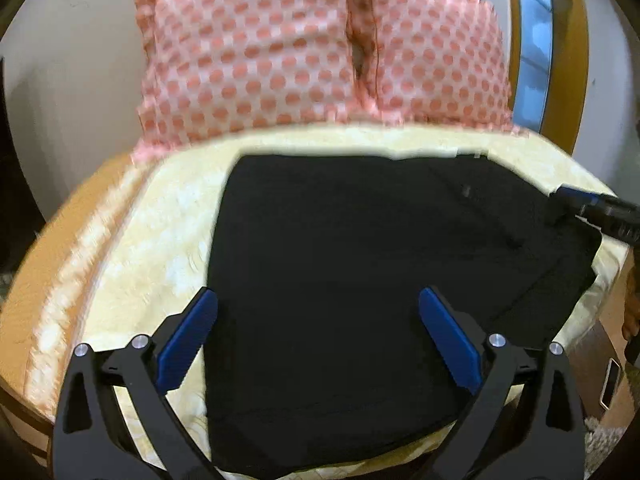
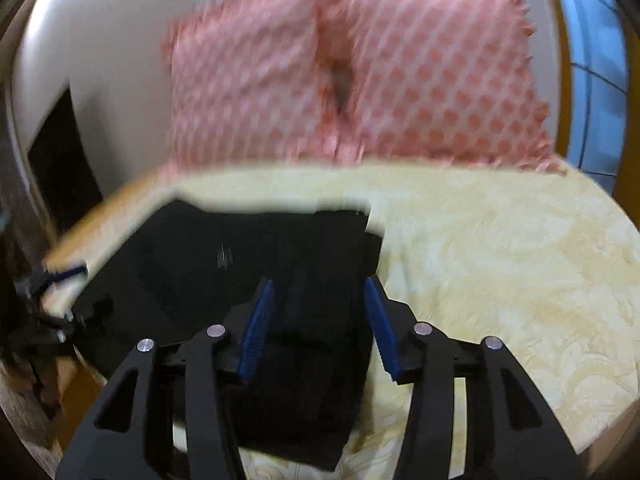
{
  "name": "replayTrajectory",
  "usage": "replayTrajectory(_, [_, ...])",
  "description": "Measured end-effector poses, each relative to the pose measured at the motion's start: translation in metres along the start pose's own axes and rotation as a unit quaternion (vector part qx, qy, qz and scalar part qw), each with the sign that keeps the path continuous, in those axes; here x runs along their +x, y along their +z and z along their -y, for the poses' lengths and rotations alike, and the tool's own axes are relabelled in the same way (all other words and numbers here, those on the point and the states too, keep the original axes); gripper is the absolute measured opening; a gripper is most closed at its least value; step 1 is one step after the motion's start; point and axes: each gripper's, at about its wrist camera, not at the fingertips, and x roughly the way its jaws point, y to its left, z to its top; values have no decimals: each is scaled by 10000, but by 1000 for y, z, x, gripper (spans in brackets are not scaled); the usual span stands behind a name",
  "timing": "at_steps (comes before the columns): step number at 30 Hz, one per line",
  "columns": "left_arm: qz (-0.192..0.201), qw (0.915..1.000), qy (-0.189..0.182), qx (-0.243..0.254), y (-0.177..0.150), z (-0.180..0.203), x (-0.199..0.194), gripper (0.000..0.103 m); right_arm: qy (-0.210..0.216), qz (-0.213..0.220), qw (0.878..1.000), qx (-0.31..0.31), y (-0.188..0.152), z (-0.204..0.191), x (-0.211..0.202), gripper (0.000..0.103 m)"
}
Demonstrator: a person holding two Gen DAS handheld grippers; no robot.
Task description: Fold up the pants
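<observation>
Pants lie flat on the bedspread, which covers the bed. Two pillows stand side by side, touching, behind the pants at the bed's far edge, against the wall. Left gripper sits over the pants' near-left part. Right gripper over the pants' right edge; bedspread extends right of it. Window right of the pillows.

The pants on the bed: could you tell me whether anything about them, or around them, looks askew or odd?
Nothing stands out. The black pants lie fairly flat on the yellow bedspread, both grippers open above them, and two pink dotted pillows stand at the head.
</observation>
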Motion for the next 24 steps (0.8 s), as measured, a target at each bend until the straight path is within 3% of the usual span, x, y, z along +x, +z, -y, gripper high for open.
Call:
replayTrajectory(3, [24,9998,-123,-155,-6,-7,2,101,543,-69,9946,885,6,29,7,62])
replayTrajectory(6, [83,9994,-220,-251,-9,-12,-1,101,765,-135,9885,1294,17,52,16,64])
replayTrajectory(10, [151,9995,-217,-199,-12,-11,-1,101,1198,-595,9786,1563,28,70,45,64])
replayTrajectory(14, [195,9993,-249,-194,-13,-11,-3,101,1328,-611,9783,1467,29,66,50,63])
replayTrajectory(18, [105,9985,-410,-348,-8,-17,-8,101,1266,-506,9858,977,29,51,48,46])
replayTrajectory(20, [125,9967,-578,-551,1,-28,-12,101,1201,-517,9880,828,30,49,48,46])
replayTrajectory(24, [96,9930,-691,-948,27,-59,-9,101,1521,-604,9782,1279,33,65,58,49])
